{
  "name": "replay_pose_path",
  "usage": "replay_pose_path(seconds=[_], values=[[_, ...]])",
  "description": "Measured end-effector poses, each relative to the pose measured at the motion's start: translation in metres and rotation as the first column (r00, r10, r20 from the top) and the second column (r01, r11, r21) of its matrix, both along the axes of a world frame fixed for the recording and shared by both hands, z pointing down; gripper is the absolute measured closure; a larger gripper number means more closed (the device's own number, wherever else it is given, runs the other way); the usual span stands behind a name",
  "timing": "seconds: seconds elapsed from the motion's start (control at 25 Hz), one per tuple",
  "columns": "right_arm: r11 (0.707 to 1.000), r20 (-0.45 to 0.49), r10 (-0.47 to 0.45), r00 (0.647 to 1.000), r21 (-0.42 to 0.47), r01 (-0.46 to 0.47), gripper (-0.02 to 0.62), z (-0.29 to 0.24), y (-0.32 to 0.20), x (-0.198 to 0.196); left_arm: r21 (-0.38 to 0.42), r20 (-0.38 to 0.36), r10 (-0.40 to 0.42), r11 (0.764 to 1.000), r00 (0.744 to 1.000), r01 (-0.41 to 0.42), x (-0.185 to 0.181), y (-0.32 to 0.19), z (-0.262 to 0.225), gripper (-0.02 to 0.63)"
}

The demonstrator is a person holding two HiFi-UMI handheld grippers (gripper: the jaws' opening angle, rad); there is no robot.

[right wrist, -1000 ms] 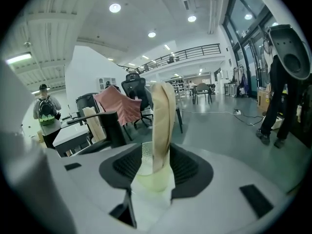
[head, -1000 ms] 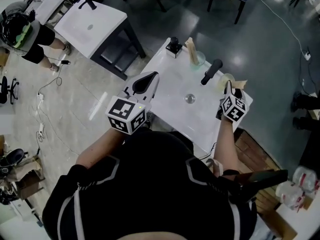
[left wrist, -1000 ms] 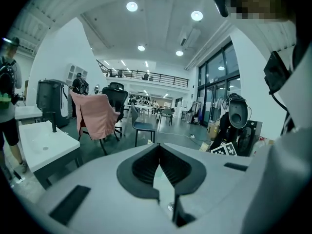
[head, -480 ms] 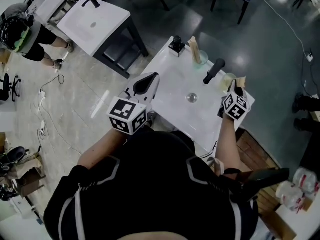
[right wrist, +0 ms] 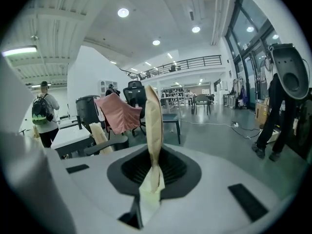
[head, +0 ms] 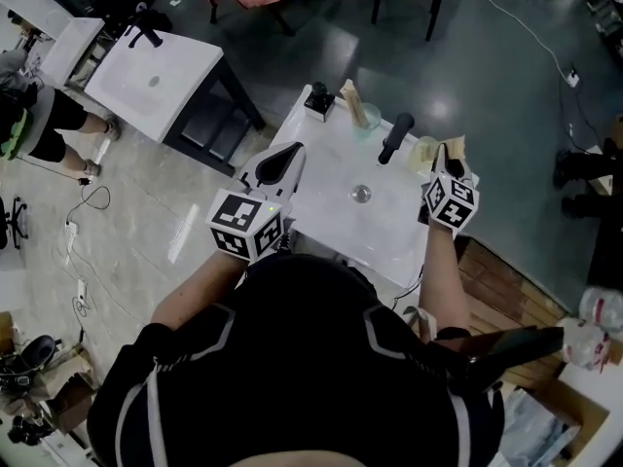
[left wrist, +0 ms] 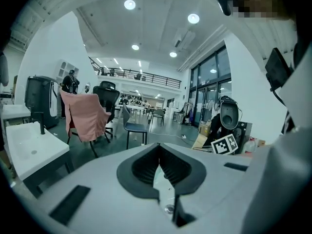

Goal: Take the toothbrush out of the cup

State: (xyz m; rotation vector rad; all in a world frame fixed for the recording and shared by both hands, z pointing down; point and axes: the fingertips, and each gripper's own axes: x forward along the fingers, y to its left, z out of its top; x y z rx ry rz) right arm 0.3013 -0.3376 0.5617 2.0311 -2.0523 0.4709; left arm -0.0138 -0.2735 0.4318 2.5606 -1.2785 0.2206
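Observation:
In the right gripper view a cream, paper-wrapped toothbrush (right wrist: 153, 130) stands upright between the jaws of my right gripper (right wrist: 153, 172). The jaws have just been closing and now pinch its lower part. In the head view this gripper (head: 443, 175) hangs at the white table's right end beside a pale translucent cup (head: 424, 152). The toothbrush (head: 456, 147) pokes out above it, its lower end hidden. My left gripper (head: 282, 163) hovers over the table's left edge, shut and empty; its jaws (left wrist: 158, 165) meet with nothing between them.
On the white table (head: 389, 232) a second cup (head: 368, 120) at the back holds another wrapped toothbrush (head: 352, 102). A black handle (head: 394, 137), a small black object (head: 317, 98) and a small round glass piece (head: 361, 194) also lie there. Another white table (head: 156, 76) stands to the left.
My right gripper has risen a little with the toothbrush held in it. The left gripper has stayed where it was. The head view has shifted slightly.

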Motion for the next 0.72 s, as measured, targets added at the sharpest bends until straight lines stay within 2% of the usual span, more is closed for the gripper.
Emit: replay_pose_path(seconds=[0.36, 0.72], values=[[0.995, -0.038, 0.035, 0.999, 0.093, -0.032, 0.552, -0.068, 0.026, -0.002, 0.053, -0.026, 0.165, 0.985, 0.986, -0.163, 0.025, -0.015, -0.018, 0.601], [0.986, -0.038, 0.070, 0.997, 0.153, -0.064, 0.552, -0.136, 0.058, -0.016, 0.087, -0.064, 0.248, 0.966, 0.967, -0.242, 0.029, -0.033, -0.030, 0.601]])
